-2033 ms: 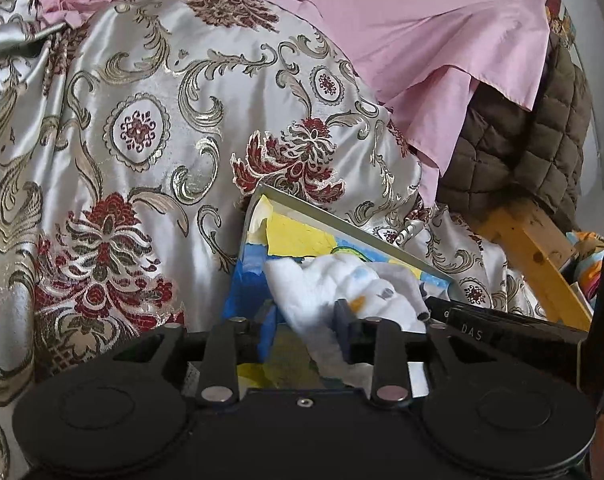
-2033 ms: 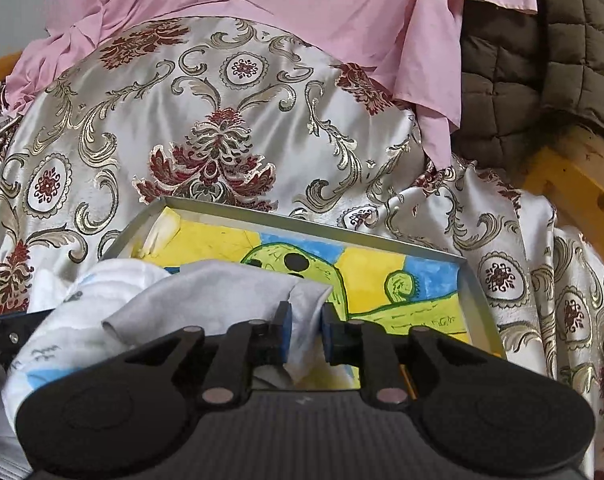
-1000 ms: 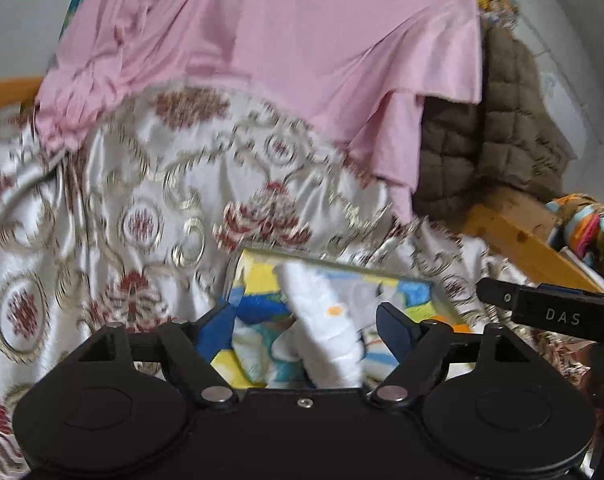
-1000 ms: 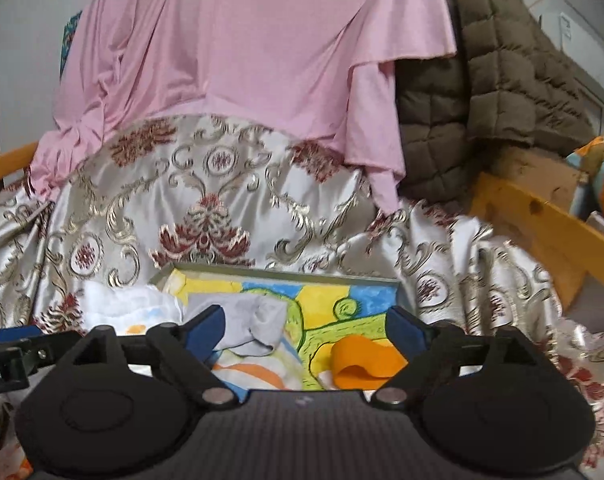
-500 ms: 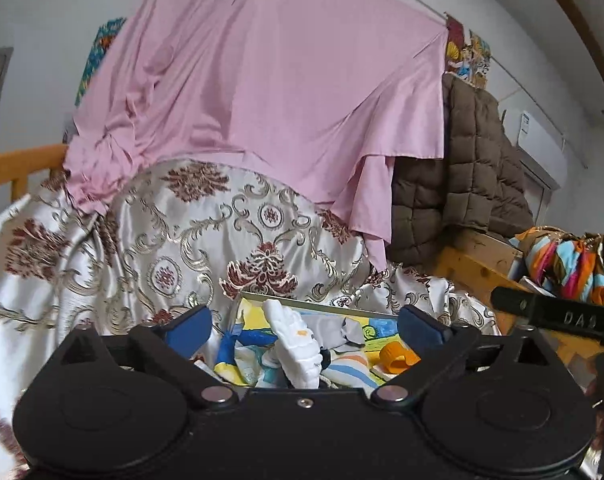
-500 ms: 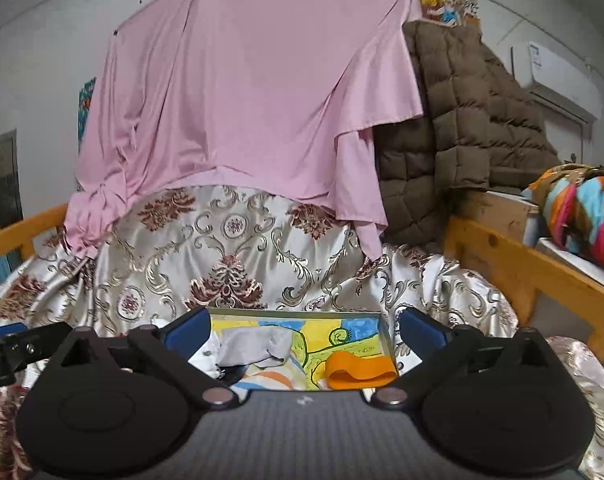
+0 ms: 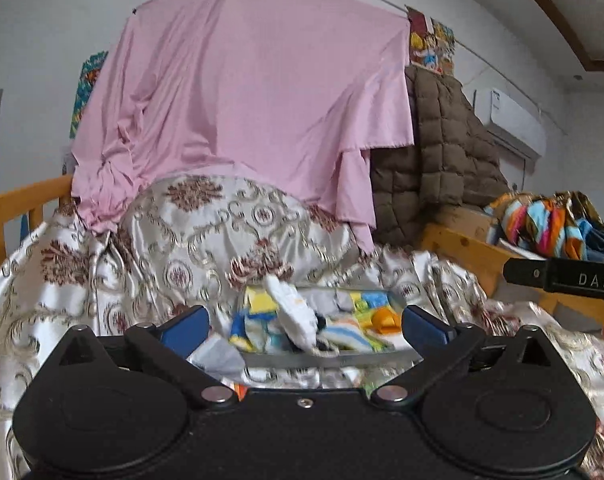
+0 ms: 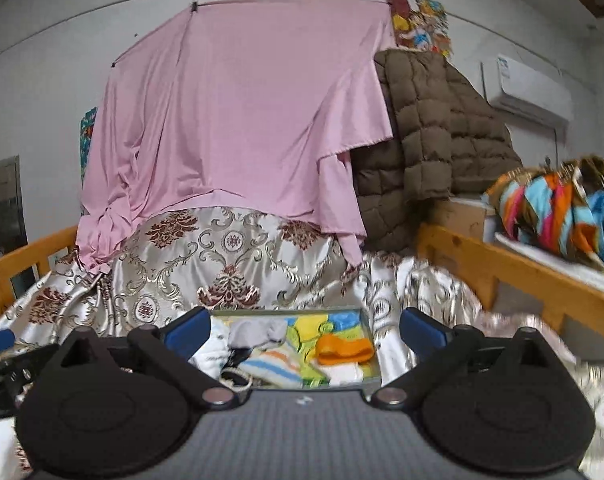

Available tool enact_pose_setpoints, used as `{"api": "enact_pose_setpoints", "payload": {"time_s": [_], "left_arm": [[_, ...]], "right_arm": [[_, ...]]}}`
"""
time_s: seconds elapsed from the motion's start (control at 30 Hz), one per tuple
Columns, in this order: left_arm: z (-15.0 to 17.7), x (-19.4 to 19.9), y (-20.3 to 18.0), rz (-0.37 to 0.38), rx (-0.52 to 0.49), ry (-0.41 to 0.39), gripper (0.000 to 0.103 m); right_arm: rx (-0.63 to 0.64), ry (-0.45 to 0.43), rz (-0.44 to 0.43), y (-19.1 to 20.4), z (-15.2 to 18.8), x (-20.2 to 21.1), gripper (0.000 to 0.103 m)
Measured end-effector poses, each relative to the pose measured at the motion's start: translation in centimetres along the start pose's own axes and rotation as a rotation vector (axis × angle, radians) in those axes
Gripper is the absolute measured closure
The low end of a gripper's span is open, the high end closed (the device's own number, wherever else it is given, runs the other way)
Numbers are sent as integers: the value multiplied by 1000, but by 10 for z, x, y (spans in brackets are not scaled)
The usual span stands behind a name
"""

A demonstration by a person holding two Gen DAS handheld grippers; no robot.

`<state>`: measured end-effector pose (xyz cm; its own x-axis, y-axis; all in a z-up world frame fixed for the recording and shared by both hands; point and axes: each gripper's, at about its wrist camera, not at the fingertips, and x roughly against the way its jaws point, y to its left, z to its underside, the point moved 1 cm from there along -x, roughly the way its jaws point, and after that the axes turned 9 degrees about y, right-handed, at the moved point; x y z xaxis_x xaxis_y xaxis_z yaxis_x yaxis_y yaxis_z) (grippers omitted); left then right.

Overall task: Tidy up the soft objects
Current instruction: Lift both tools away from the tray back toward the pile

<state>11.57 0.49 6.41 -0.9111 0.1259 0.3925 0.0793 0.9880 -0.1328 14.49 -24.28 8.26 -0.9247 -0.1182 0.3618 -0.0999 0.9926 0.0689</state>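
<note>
A shallow tray (image 8: 370,330) with a cartoon-print bottom lies on the brocade bedspread and holds small soft items: a grey sock (image 8: 258,330), an orange piece (image 8: 343,349), a striped sock (image 8: 274,366) and white socks (image 8: 208,350). In the left wrist view the tray (image 7: 333,358) shows a white sock (image 7: 296,312) and the orange piece (image 7: 383,320). My left gripper (image 7: 303,326) is open and empty, held back from the tray. My right gripper (image 8: 303,330) is open and empty, also back from the tray.
A silver and red brocade bedspread (image 8: 206,268) covers the bed. A pink sheet (image 8: 238,120) hangs behind it, next to a brown quilted jacket (image 8: 433,136). Wooden bed rails (image 8: 513,272) run at both sides. A colourful cloth bundle (image 8: 557,208) lies at the right.
Both grippers let go of the socks in the tray, opened wide, and pulled back and up from it, so the tray looks smaller and more of the room shows.
</note>
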Motion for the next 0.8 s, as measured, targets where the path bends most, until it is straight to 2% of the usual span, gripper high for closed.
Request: {"api": "enact_pose_setpoints", "payload": {"time_s": [0.2, 0.43, 0.8], "left_arm": [[28, 19, -1, 2, -49, 64, 1], [54, 36, -1, -11, -99, 135, 1], [80, 34, 11, -130, -123, 293, 1]], "right_arm": [[-22, -6, 23, -3, 29, 25, 0], [67, -24, 68, 6, 65, 51, 0], [127, 38, 23, 39, 121, 59, 0]]}}
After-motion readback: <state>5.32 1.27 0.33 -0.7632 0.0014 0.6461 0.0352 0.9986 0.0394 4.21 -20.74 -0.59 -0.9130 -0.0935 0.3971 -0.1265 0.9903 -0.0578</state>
